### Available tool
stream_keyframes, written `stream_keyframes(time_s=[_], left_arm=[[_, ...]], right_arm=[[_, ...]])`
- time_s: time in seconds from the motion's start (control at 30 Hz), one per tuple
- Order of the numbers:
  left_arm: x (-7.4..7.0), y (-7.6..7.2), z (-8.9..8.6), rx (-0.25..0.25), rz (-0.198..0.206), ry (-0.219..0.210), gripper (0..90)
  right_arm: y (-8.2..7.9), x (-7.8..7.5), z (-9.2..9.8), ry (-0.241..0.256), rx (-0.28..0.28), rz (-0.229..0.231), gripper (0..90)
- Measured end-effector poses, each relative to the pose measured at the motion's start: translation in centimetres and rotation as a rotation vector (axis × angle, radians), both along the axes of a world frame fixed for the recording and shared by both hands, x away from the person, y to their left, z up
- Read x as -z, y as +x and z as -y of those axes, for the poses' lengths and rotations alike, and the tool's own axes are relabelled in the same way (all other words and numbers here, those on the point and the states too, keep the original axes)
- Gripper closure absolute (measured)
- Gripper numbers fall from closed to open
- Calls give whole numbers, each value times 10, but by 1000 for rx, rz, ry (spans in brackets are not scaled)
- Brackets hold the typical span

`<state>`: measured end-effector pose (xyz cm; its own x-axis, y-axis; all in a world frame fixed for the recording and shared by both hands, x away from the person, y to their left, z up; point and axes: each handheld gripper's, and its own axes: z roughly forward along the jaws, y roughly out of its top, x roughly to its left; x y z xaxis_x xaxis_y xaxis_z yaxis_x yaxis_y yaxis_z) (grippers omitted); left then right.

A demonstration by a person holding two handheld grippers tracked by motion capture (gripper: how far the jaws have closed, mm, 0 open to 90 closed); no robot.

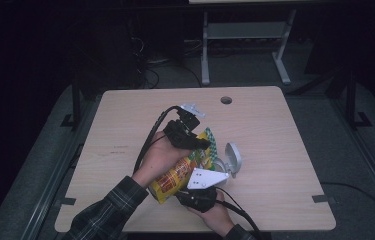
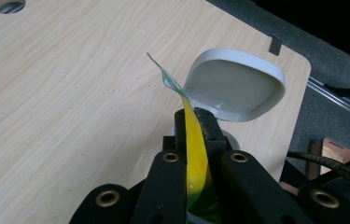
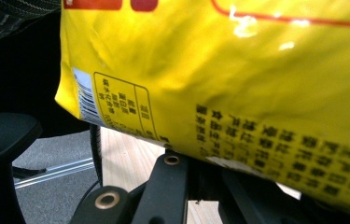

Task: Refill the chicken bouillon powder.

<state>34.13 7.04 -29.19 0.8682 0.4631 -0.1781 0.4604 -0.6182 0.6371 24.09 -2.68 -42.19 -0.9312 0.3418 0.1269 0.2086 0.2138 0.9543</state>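
A yellow snack bag (image 1: 180,175) with red and green print hangs tilted above the table (image 1: 125,130), held between both grippers. My left gripper (image 1: 201,142) is shut on the bag's top edge, and the thin yellow-green edge (image 2: 196,158) runs up between its jaws (image 2: 195,119). My right gripper (image 1: 187,194) holds the bag's lower end; the bag's printed back (image 3: 238,70) covers its jaw tips (image 3: 196,161). Just beyond the bag stands a small grey container with its flip lid (image 1: 233,159) raised; the lid's hollow inside (image 2: 235,86) faces the left gripper.
A round cable hole (image 1: 226,100) sits near the table's far edge. The table's right edge and corner (image 2: 298,60) lie close behind the lid. A black chair part (image 3: 0,135) is by the near edge. A grey desk frame (image 1: 245,35) stands on the floor beyond.
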Motion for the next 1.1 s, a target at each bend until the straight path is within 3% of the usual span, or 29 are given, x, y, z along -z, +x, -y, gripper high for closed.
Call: stream_keyframes(time_s=[1.1], left_arm=[[-8,2,8,11,1,32,900]], right_arm=[[-2,-8,3,24,13,18,900]])
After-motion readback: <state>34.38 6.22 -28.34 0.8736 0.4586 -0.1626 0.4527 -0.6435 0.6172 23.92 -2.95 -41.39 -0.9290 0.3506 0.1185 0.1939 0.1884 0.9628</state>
